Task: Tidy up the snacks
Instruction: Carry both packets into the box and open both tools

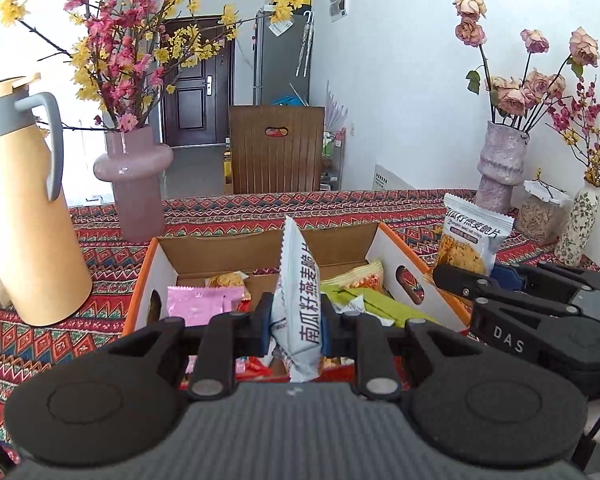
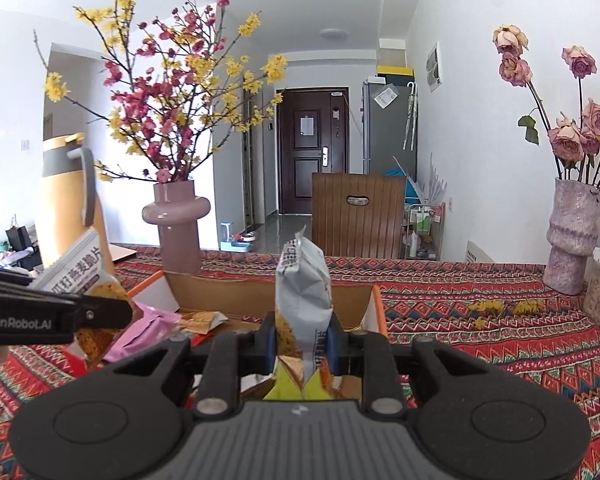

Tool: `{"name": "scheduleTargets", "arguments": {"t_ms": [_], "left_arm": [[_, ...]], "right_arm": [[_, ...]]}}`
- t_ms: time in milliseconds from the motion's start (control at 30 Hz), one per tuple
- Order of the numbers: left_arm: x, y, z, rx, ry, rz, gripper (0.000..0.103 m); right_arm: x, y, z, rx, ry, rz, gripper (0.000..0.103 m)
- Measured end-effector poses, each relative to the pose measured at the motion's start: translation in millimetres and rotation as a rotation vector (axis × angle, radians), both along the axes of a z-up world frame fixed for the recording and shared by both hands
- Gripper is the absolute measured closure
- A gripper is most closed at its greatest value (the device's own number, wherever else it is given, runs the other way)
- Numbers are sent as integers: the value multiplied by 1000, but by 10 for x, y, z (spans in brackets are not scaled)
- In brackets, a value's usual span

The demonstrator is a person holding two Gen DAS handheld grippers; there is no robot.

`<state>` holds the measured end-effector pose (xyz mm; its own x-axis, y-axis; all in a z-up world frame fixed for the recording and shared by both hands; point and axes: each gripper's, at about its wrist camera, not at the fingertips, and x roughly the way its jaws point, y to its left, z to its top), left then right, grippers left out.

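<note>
Across the worktop (image 2: 480,344) a red zigzag-patterned cloth runs to the far edge, where a wooden chair (image 2: 358,216) stands before a hallway with a dark door (image 2: 312,152). Near the middle sits an open cardboard box (image 1: 396,248) of snacks, flanked by a yellow thermos jug (image 1: 28,208), a pink vase (image 1: 134,172) and a mottled vase (image 2: 572,236), with bare cloth to the box's right. Above the box, the left gripper (image 1: 296,320) is clenched on a white oat-crisp packet (image 1: 298,280), and the right gripper (image 2: 302,340) likewise grasps a second oat-crisp packet (image 2: 302,288).

Two grippers (image 1: 296,320), two grey snack packets (image 1: 300,300), one box (image 1: 404,256), three vases (image 1: 136,184).
</note>
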<state>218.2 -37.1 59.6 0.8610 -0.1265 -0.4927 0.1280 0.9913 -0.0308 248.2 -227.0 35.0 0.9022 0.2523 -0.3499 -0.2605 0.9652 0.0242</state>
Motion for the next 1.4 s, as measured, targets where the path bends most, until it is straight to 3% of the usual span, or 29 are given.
{"name": "scheduleTargets", "arguments": {"t_ms": [333, 600, 667, 700, 767, 933, 1000, 1067, 1100, 1400], "left_arm": [[539, -31, -210, 46, 67, 37, 81], [742, -12, -423, 58, 97, 65, 81], [734, 10, -431, 49, 86, 66, 79], [729, 23, -431, 48, 81, 72, 79], [719, 48, -411, 38, 71, 73, 72], [624, 111, -332, 29, 21, 106, 30], [570, 134, -297, 21, -9, 115, 18], [509, 150, -250, 15, -35, 117, 10], [481, 157, -231, 12, -44, 125, 0], [289, 215, -152, -24, -61, 139, 0]], "right_arm": [[539, 20, -268, -52, 97, -33, 80], [694, 63, -415, -56, 139, -36, 79], [693, 49, -423, -50, 138, -37, 75], [684, 42, -422, -47, 135, -41, 68], [655, 11, -402, -32, 123, -49, 51], [530, -29, -332, -9, 88, -52, 13], [472, -35, -300, -4, 72, -55, 2], [418, -45, -268, 4, 61, -57, 0], [393, -52, -252, 8, 58, -58, 0], [147, -49, -183, 18, 47, -68, 0]]}}
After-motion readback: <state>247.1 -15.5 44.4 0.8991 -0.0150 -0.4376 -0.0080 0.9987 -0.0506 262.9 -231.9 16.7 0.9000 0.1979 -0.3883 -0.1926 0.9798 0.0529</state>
